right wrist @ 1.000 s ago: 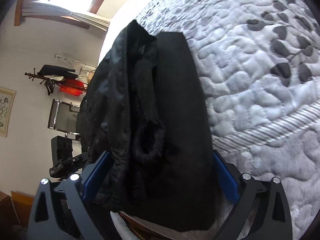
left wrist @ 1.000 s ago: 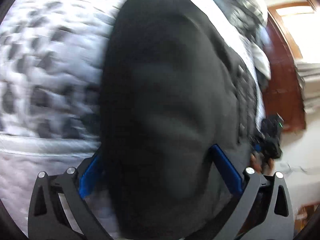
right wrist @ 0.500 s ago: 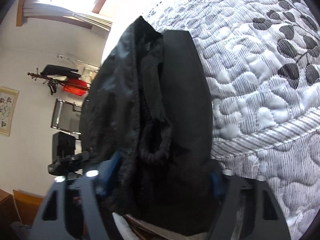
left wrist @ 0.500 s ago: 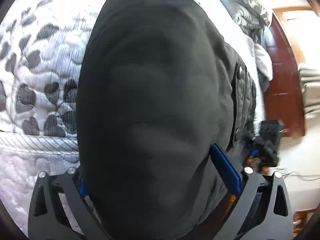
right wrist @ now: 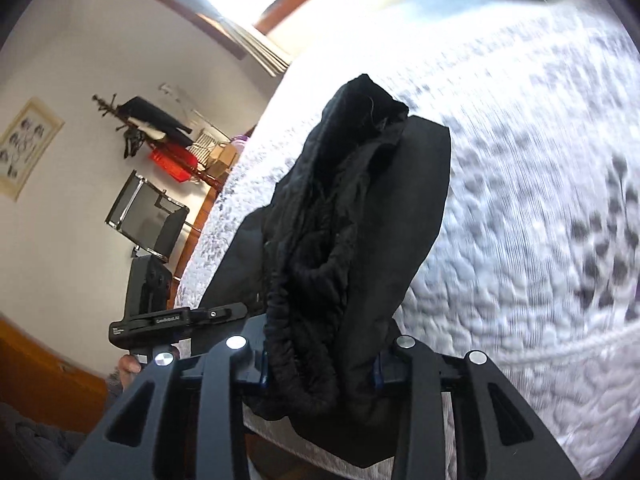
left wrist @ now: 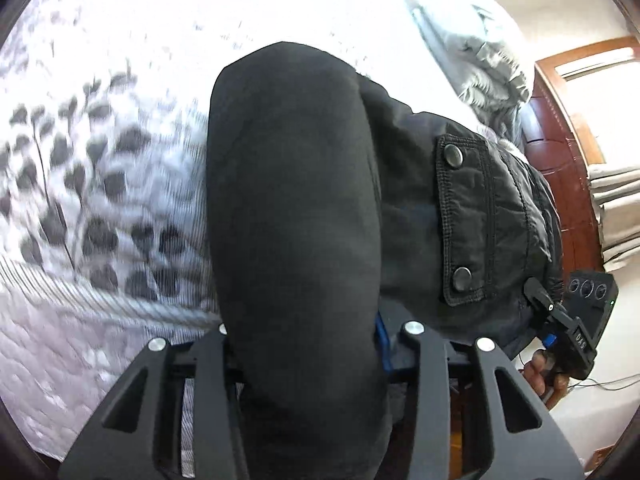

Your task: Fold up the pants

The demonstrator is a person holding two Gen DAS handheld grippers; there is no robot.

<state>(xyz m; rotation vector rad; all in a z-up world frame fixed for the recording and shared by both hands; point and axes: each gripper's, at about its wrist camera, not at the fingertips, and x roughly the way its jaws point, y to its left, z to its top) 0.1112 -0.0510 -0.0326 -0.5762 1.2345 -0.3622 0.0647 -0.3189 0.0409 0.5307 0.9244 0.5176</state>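
Observation:
The black pants hang as a folded bundle between both grippers above the bed. My left gripper is shut on a smooth folded edge of the pants; a snap pocket flap shows to the right. My right gripper is shut on the other end of the pants, where the gathered elastic waistband bunches between the jaws. The other gripper shows at the right edge in the left wrist view and at the left in the right wrist view.
A grey-and-white quilted bedspread with a leaf pattern lies below. A rumpled grey blanket lies at the far end. A wooden door, a coat rack and a chair stand beside the bed.
Both grippers have closed on the pants and lifted the bundle off the bed, swinging it; the quilt is now blurred and farther below.

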